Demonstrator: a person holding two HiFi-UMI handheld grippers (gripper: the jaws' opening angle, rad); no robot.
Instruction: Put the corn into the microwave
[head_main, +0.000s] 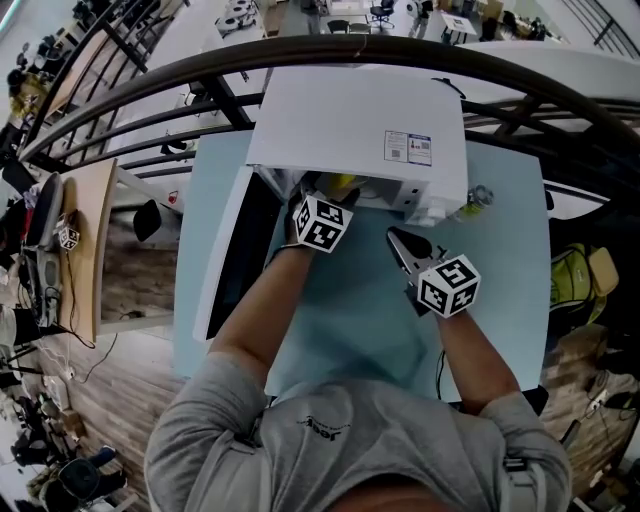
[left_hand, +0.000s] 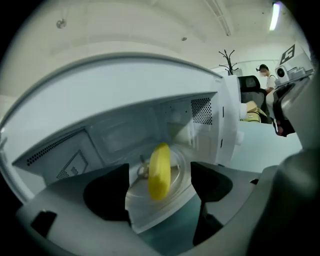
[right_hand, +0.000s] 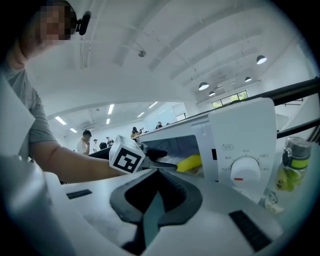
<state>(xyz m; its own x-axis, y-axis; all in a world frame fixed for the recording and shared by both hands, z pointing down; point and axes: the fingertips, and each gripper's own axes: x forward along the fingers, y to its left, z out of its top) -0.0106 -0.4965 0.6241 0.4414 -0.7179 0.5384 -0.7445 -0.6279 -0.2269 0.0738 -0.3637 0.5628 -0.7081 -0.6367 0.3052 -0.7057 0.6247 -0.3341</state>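
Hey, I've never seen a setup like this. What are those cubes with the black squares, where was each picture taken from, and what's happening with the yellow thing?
There is no robot here. A person holds a two-jaw gripper in each hand, and the patterned cubes are part of the grippers. The head view looks down from a camera on the person's head. The other two views come from cameras riding on the grippers. On the light blue table stands a white microwave with its door open and a bottle beside it. The left gripper reaches into the opening with its jaws apart. The corn sits ahead of them over the glass plate, untouched. The right gripper hovers over the table, shut and empty.
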